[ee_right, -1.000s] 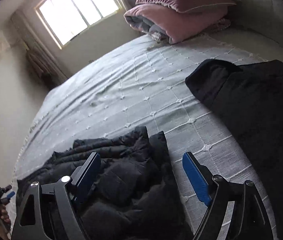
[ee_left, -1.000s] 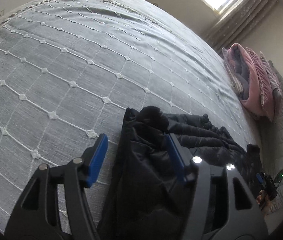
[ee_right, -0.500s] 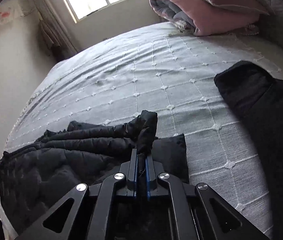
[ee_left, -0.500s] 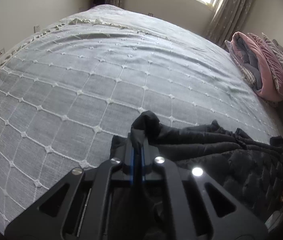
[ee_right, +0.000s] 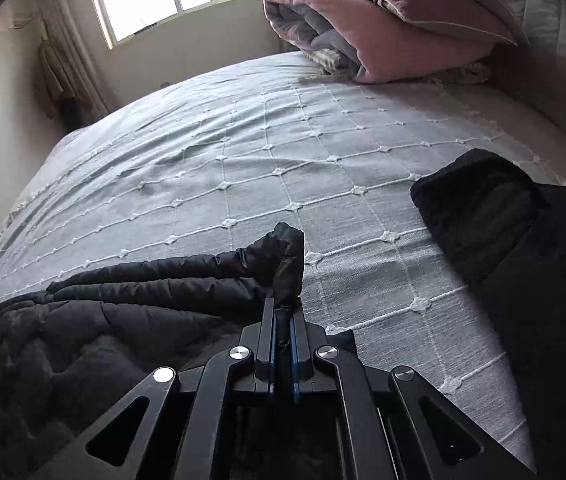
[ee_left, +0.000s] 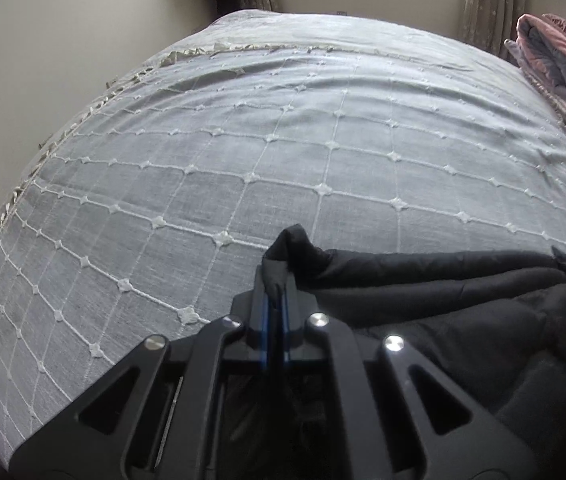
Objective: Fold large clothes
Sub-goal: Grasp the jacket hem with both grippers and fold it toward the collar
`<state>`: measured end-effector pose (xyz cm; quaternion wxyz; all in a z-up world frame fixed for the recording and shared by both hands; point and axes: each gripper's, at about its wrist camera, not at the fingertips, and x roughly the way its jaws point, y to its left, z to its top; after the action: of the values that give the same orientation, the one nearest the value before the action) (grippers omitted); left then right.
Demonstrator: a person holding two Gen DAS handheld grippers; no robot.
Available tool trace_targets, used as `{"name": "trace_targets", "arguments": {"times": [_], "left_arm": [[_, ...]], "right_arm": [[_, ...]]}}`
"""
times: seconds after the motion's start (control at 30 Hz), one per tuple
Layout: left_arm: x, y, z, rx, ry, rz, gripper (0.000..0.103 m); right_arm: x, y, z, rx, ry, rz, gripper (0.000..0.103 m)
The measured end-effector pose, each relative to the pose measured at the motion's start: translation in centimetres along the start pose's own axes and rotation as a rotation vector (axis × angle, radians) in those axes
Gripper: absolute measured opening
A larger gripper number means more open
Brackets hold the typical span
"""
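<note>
Both grippers pinch a black puffer jacket (ee_left: 463,300) over a grey bedspread (ee_left: 243,140).
Left gripper (ee_left: 277,300) clamps one corner; right gripper (ee_right: 283,312) clamps another; a second dark garment (ee_right: 523,260) lies beside.

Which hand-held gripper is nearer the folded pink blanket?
Right. The right hand-held gripper pinches the black jacket on the side toward the pink blanket; the left hand-held gripper holds the far end.
</note>
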<state>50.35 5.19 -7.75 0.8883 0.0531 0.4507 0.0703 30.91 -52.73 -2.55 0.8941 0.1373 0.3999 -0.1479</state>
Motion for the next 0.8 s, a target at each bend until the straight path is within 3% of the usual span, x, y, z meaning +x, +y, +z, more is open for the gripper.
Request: {"name": "trace_targets", "arguments": {"times": [0.17,0.27,0.33,0.43,0.53,0.57,0.63,0.67,0.73,0.8], "left_arm": [[2.0,-0.9,-1.5,0.013,0.033,0.006,0.008],[2.0,-0.9,-1.4,0.015,0.035,0.019,0.015],[1.6,-0.4,-1.3,-0.002,0.030,0.022,0.023],[-0.6,1.5,-0.9,-0.046,0.004,0.025,0.050],[-4.6,4.8,-0.3,-0.127,-0.042,-0.006,0.053],[-6.1,5.9,-0.3,-0.153,-0.062,0.003,0.055],[-9.6,7.9,-1.4,-0.197,-0.103,-0.012,0.071],[-11.6,8.4,-2.4,-0.202,-0.121,-0.042,0.074],[-14.5,8.3,-4.5,-0.181,-0.147,-0.088,0.079],[-16.8,7.5,-7.1,-0.148,-0.143,-0.137,0.080]], "right_arm": [[3.4,0.7,-1.4,-0.032,0.061,-0.067,0.005],[4.2,0.3,-2.2,-0.024,0.063,-0.109,0.006],[4.3,0.4,-2.4,-0.022,0.064,-0.130,0.008],[3.6,0.9,-2.1,-0.050,0.072,-0.160,0.018],[0.8,0.4,-1.7,-0.006,0.064,-0.109,0.024],[-0.8,0.0,-1.6,0.023,0.046,-0.096,0.032],[-3.9,-0.6,-2.0,0.083,-0.001,-0.076,0.058],[-5.8,-0.7,-2.3,0.106,-0.033,-0.060,0.076],[-9.2,-0.4,-3.3,0.122,-0.086,-0.027,0.081],[-11.7,0.7,-4.7,0.109,-0.074,0.005,0.082]]}}
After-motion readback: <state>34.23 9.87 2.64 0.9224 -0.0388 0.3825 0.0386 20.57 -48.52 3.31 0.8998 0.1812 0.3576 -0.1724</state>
